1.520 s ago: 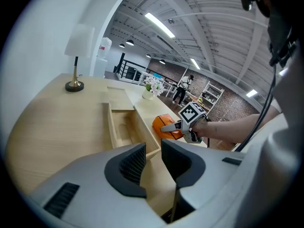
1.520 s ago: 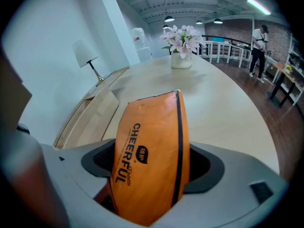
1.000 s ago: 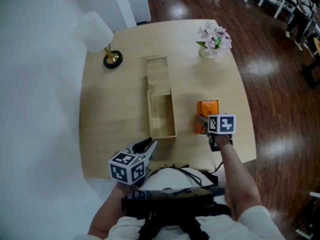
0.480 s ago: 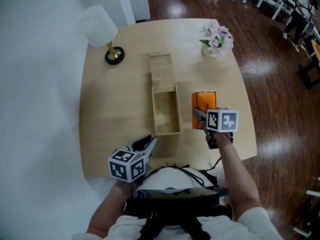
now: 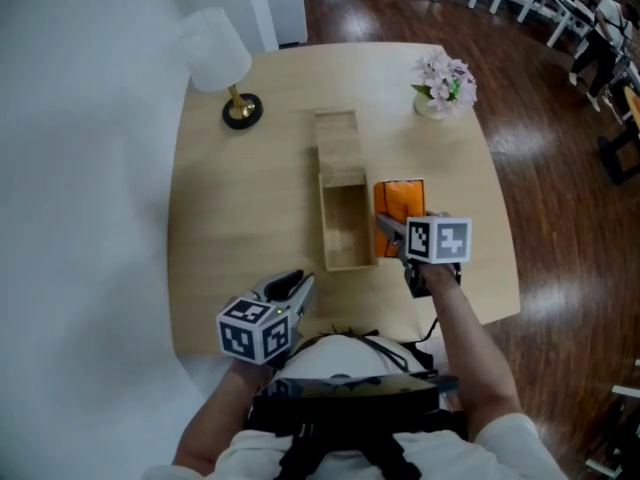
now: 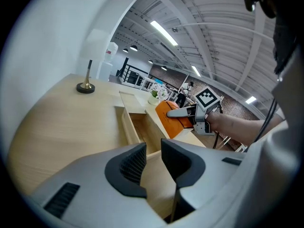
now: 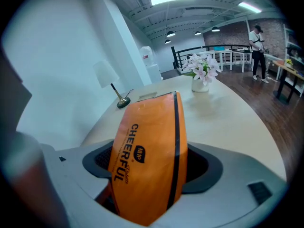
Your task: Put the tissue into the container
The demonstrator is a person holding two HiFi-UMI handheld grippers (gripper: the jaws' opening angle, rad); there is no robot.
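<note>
We hold the orange tissue pack (image 5: 400,200) clamped between the pads of the right gripper (image 5: 393,233). In the head view it sits at frame centre, close against the right wall of the open wooden container (image 5: 323,223). The left gripper (image 5: 291,289), at lower left, has its jaws slightly apart with nothing between them. To do this step well, we carry the pack left until it is squarely over the open compartment. We then align it (long side parallel to the box walls) and lower it clear of both rims. We loosen the right jaws only once the pack rests inside.
</note>
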